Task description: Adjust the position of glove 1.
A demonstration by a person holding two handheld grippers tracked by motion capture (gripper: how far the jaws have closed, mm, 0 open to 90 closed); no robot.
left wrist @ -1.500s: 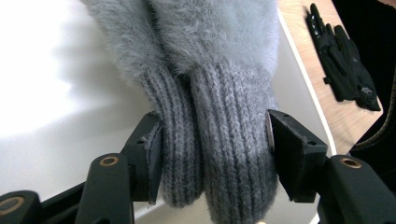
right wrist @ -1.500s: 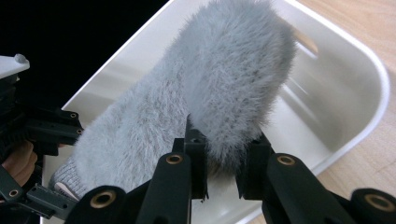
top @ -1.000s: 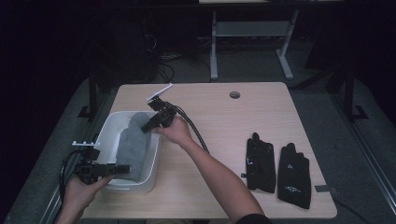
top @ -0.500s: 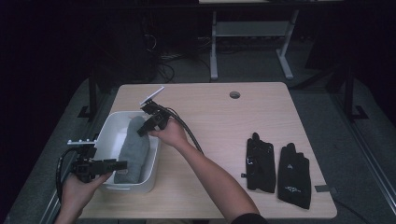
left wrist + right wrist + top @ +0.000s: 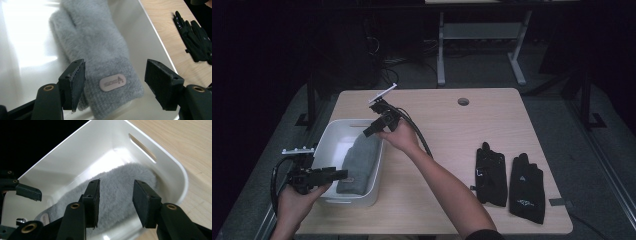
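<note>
Inside the white bin (image 5: 326, 148) lies a grey mitten (image 5: 358, 161) — both grippers (image 5: 371, 131) (image 5: 338, 175) open, holding nothing.

two black gloves (image 5: 509, 180) lie side by side on the wooden table (image 5: 447, 125), near its right edge.

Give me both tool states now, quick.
Left tool: open, empty, at the cuff of the fuzzy grey mitten in the white plastic bin.
Right tool: jaws just opening, empty, above the mitten.
</note>
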